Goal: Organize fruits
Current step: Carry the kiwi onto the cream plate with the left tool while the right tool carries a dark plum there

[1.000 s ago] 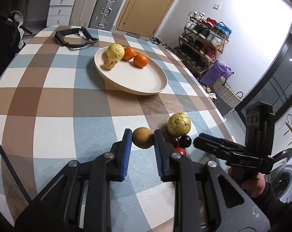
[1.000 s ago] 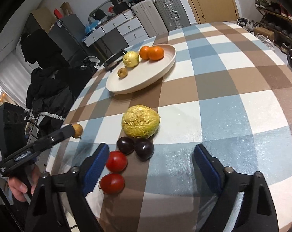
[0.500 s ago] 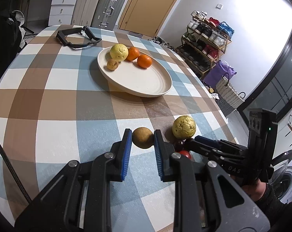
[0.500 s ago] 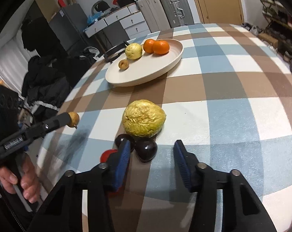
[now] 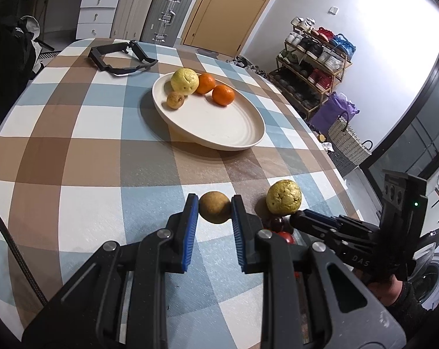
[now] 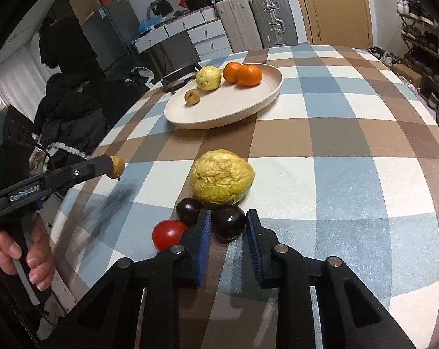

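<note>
1. Brown, round and rough-skinned, the small fruit [image 5: 214, 207] sits clamped between the blue pads of my left gripper [image 5: 213, 210]; the right wrist view shows it lifted clear of the desk [image 6: 350, 180].
2. My right gripper [image 6: 228, 226] is set low on the desk with its jaws on either side of a dark plum [image 6: 228, 221]. The pads look to be touching or very nearly so; I cannot tell whether they have a firm hold on it.
3. Just left of my right jaws lie a second dark plum [image 6: 188, 210] and a red tomato [image 6: 168, 233]; straight ahead, touching the plums, is the wrinkled yellow fruit [image 6: 221, 181].
4. Well ahead of both jaws stands the cream plate [image 5: 219, 125]. It holds a pale yellow fruit [image 5: 184, 81], two oranges [image 5: 223, 95] and one small brown fruit [image 5: 175, 100], bunched at its far side.
5. I judge the job about half done: four fruits are plated, one is in my left jaws, and four remain on the desk.
6. Beyond the plate lies a black frame [image 5: 119, 59], no part of the task as far as I can judge.
</note>
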`<state>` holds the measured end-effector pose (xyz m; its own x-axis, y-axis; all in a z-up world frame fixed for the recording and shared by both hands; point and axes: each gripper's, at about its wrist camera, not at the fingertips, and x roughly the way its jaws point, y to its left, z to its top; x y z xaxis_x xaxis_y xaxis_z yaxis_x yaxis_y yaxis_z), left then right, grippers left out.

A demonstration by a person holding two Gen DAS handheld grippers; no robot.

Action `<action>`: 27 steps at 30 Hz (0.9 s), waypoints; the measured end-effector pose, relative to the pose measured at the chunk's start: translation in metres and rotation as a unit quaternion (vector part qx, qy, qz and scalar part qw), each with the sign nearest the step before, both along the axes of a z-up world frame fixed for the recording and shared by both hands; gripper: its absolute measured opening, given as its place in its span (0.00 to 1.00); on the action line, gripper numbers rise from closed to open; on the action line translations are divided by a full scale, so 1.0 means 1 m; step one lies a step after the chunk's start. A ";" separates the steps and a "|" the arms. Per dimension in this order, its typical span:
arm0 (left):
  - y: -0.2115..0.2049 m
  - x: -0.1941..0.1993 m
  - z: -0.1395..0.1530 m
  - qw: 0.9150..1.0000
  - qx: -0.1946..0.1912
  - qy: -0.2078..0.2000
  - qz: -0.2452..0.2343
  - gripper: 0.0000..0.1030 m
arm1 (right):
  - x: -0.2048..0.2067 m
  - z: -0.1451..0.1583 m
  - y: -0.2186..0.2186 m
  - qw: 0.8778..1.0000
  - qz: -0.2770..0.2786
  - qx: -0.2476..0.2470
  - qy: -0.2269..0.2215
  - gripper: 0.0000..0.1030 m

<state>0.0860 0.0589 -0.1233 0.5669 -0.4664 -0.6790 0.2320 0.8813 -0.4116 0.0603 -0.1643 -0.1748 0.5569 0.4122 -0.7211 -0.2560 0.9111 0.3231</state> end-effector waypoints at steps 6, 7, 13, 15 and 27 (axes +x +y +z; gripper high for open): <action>-0.001 0.003 0.001 1.000 0.003 -0.002 0.001 0.20 | -0.005 0.004 -0.007 1.000 -0.006 0.007 -0.010 0.24; -0.001 0.004 0.002 1.000 0.003 -0.004 0.001 0.20 | -0.006 0.005 -0.008 1.000 -0.008 0.008 -0.012 0.24; -0.005 0.016 0.009 1.000 0.007 -0.008 0.002 0.20 | -0.008 0.012 -0.020 0.999 -0.026 0.020 -0.027 0.24; -0.007 0.021 0.012 1.000 0.010 -0.011 0.002 0.20 | -0.008 0.017 -0.025 0.998 -0.030 0.027 -0.037 0.24; -0.032 0.078 0.035 0.999 0.027 -0.038 -0.001 0.20 | 0.032 0.068 -0.047 0.993 -0.036 0.073 -0.079 0.24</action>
<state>0.1637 0.0265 -0.0883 0.6176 -0.4316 -0.6575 0.2625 0.9011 -0.3450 0.0922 -0.2114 -0.1071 0.6904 0.4618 -0.5569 -0.2509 0.8748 0.4144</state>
